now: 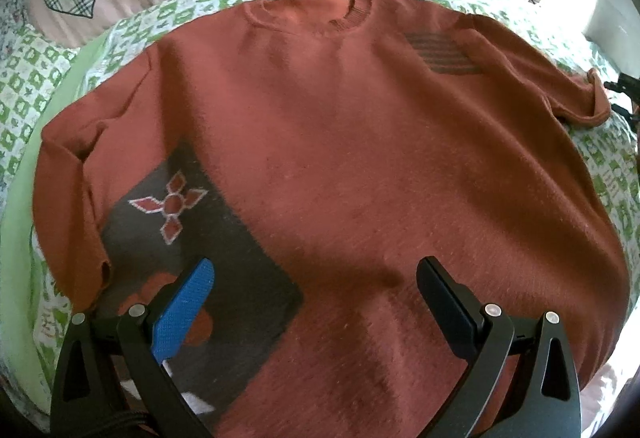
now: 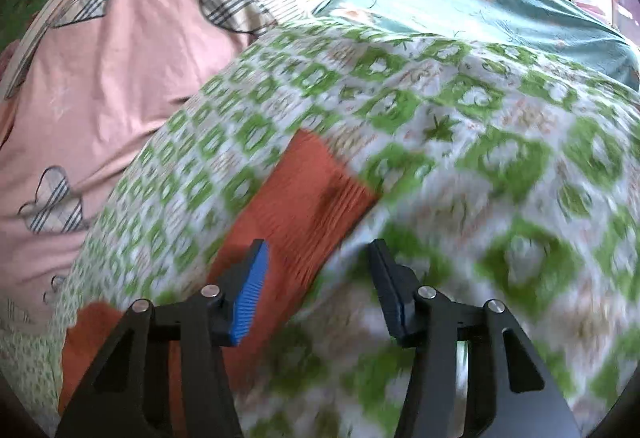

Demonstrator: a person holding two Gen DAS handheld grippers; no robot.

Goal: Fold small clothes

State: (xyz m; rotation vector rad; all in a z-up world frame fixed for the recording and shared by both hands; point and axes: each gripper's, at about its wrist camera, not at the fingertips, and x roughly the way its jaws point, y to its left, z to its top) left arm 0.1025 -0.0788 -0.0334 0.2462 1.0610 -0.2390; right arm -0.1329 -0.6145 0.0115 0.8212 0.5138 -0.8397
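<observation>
Sweater (image 1: 320, 141) flat on the bed (image 1: 36, 77)
Left gripper (image 1: 316, 278) released above its hem; right gripper (image 2: 316, 258) released over a blurred sleeve (image 2: 304, 189), its end cut off.

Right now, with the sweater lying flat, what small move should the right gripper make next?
Probably ease the right gripper down onto the sleeve cuff just ahead. Its jaws stand apart and hold nothing, and the sweater still lies unfolded on the green-checked sheet.
</observation>
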